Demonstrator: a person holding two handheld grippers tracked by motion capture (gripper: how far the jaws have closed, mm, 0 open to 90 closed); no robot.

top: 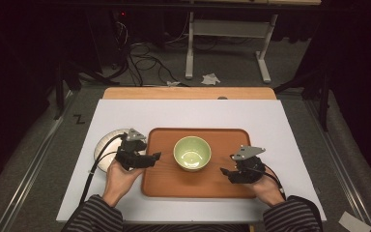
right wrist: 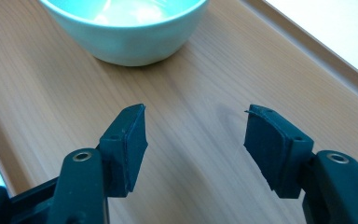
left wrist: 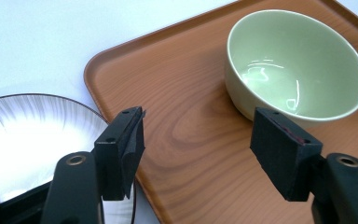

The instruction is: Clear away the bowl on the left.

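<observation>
A white round ribbed plate (top: 107, 145) is lying left of the wood-grain brown tray (top: 164, 181). The left gripper (top: 155, 156), jaws apart, is being aimed at the pale green ceramic bowl (top: 192, 153) at tray centre; the right gripper (top: 224, 171), likewise spread, is being held opposite, seemingly flanking it.

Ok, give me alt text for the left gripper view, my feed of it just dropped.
The left gripper hangs open over a wooden tray, its two black jaws spread apart and holding nothing. An empty pale green bowl stands on the tray just beyond the right jaw; a white plate lies off the tray, behind the left jaw.
</observation>
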